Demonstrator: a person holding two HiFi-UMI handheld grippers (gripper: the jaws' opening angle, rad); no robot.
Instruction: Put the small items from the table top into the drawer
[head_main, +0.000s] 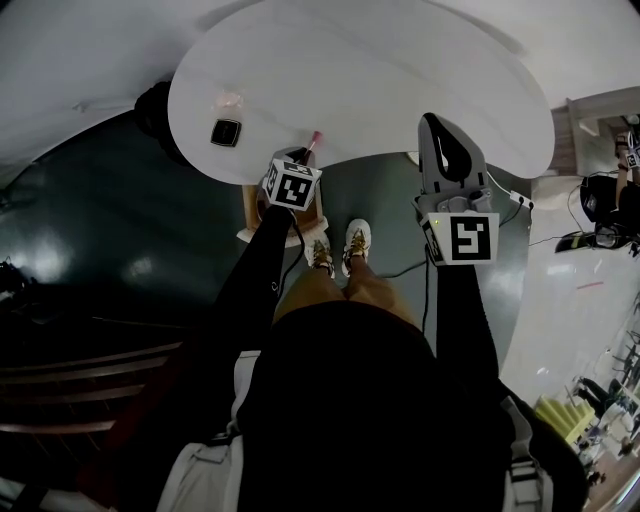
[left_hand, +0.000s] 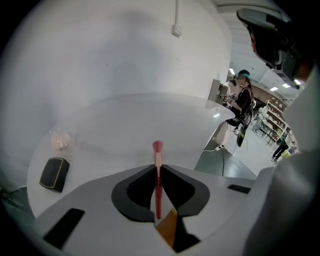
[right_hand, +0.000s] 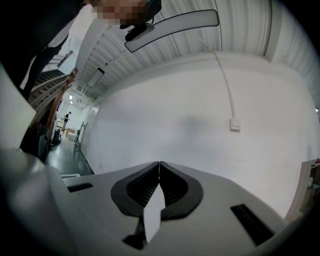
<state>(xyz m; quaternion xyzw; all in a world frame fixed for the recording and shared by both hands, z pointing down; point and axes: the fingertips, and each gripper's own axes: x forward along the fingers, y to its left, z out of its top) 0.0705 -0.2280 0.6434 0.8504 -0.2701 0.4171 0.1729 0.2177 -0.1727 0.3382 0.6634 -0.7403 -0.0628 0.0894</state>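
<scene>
A slim pink make-up brush (left_hand: 158, 172) runs between the pads of my left gripper (left_hand: 158, 166), which is shut on its handle; the pink bristle tip (left_hand: 157, 146) sticks out ahead over the white table (left_hand: 130, 120). In the head view the left gripper (head_main: 303, 156) is at the table's near edge with the brush (head_main: 314, 141) poking out. A small black case (head_main: 226, 132) and a clear bag with something pale pink (head_main: 229, 100) lie on the table's left part. My right gripper (head_main: 431, 122) hovers over the table's near right side, shut and empty (right_hand: 159, 164), facing a white wall.
The table (head_main: 380, 70) is white and rounded; its near edge runs by the person's legs and shoes (head_main: 357, 240). A wooden piece (head_main: 252, 208) shows under the edge below the left gripper. Cables (head_main: 520, 205) lie on the floor at right. A person (left_hand: 244, 102) stands far off.
</scene>
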